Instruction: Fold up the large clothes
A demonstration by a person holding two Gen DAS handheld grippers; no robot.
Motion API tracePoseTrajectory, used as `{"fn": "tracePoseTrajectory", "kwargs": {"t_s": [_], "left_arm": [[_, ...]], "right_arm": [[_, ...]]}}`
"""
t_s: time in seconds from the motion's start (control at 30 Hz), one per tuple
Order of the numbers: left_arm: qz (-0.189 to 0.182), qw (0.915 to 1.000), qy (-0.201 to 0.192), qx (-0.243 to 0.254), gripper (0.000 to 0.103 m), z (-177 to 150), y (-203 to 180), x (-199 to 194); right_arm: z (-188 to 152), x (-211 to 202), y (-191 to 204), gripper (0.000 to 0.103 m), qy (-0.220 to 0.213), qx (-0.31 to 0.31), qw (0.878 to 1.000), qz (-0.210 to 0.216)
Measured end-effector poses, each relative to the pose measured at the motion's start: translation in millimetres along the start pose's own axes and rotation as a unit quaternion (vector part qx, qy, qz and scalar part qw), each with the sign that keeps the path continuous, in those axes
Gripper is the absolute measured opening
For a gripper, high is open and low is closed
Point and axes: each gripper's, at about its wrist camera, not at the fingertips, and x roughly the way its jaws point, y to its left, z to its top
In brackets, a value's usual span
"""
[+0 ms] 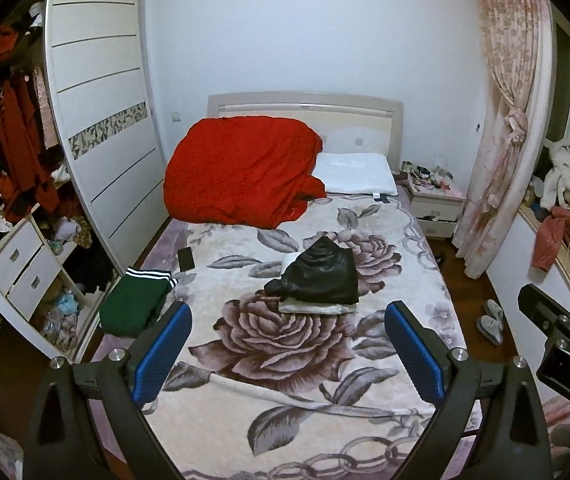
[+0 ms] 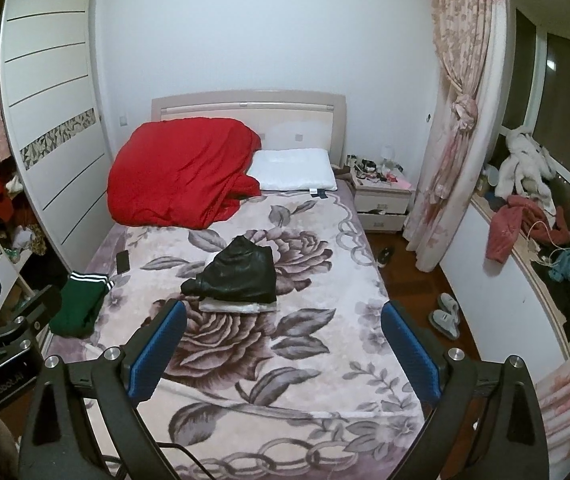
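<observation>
Both pairs of jaws are being held wide apart with nothing gripped — the left gripper [image 1: 287,354] and the right gripper [image 2: 283,354] are being kept above the near end of the floral bedspread [image 2: 305,392]. A folded black garment [image 1: 319,276] is being carried on a white folded piece [image 1: 317,307] mid-bed, while a green striped garment [image 1: 135,304] is being left crumpled at the left edge — near a phone [image 1: 186,259].
</observation>
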Motion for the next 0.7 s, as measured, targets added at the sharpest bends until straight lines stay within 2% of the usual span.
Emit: {"fn": "tracePoseTrajectory", "kwargs": {"t_s": [0.7], "left_arm": [[0.013, 0.9999, -0.005, 0.007, 0.100, -1.5, -11.0, -6.3]], "right_arm": [[4.2, 5.5, -4.4, 0.100, 0.001, -0.002, 1.000, 0.009]]}}
